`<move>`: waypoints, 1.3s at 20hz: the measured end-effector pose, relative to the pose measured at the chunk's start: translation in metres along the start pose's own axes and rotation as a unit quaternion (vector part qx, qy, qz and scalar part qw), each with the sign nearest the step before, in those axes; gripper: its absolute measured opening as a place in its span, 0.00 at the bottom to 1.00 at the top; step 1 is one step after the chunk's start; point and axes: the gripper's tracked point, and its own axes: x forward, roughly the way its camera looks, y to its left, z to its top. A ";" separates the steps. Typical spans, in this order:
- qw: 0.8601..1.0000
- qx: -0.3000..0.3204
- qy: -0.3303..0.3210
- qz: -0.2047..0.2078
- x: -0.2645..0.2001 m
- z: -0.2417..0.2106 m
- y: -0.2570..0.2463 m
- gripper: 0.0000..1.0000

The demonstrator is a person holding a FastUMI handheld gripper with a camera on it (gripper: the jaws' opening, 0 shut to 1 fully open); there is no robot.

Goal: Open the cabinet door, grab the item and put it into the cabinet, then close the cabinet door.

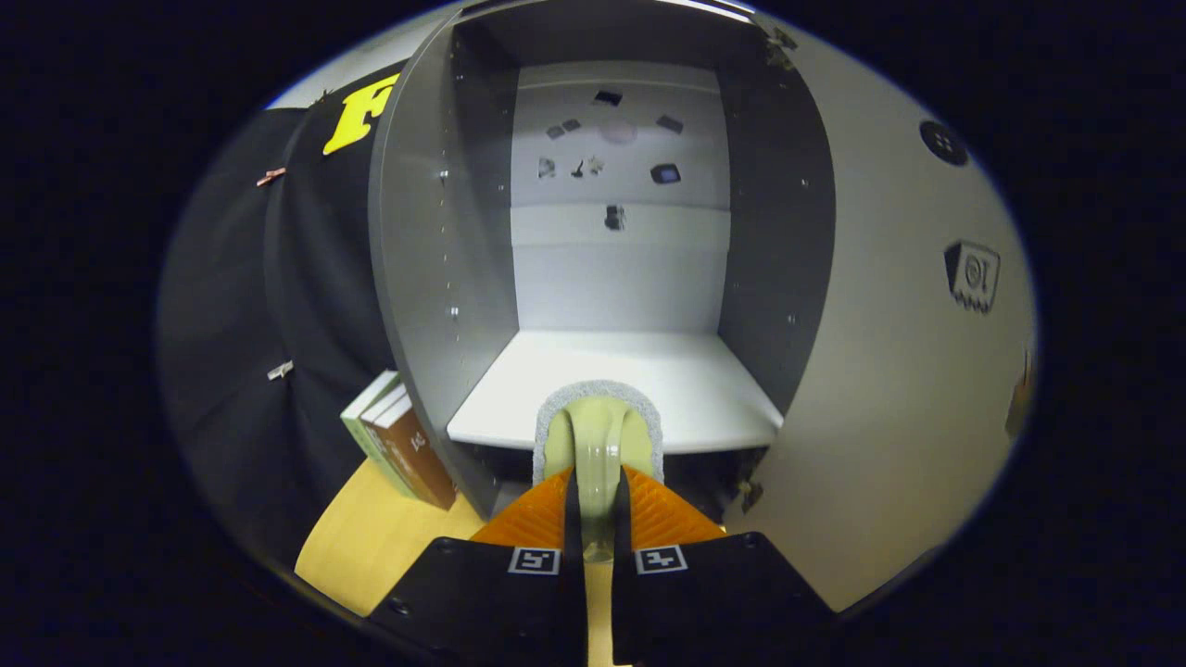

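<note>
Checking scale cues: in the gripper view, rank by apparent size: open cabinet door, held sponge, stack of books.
1. Open cabinet door, by far the largest.
2. and 3. Sponge and stack of books look alike; the sponge sits close to the camera, clamped between the tool fingers, so unranked.

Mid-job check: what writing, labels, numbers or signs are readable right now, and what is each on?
No text is readable.
Books beside the cabinet: spine print too blurred.
Sticker on the open cabinet door: a pictogram, no legible words.
Small stickers on the cabinet's back wall: too small.
Square markers on the claw, shut on the pale green item: patterns, not words.
</note>
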 end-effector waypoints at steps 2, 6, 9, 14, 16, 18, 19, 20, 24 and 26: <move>1.000 0.012 -0.013 0.008 0.019 0.019 0.007 0.15; 0.999 0.002 -0.032 -0.010 0.067 0.046 -0.002 0.14; 0.999 0.001 -0.031 -0.015 0.099 0.056 -0.003 0.14; 1.000 0.004 -0.017 -0.014 0.139 0.055 -0.003 0.15; 1.000 0.012 -0.006 -0.016 0.154 0.048 -0.005 0.15; 1.000 0.016 0.002 -0.020 0.165 0.043 -0.011 0.18; 1.000 0.025 -0.006 -0.017 0.165 0.048 -0.012 0.18; 0.999 0.033 -0.013 -0.015 0.170 0.050 -0.012 0.20; 0.998 0.052 -0.016 -0.008 0.182 0.051 -0.016 0.28; 0.998 0.055 -0.013 -0.005 0.184 0.048 -0.018 0.30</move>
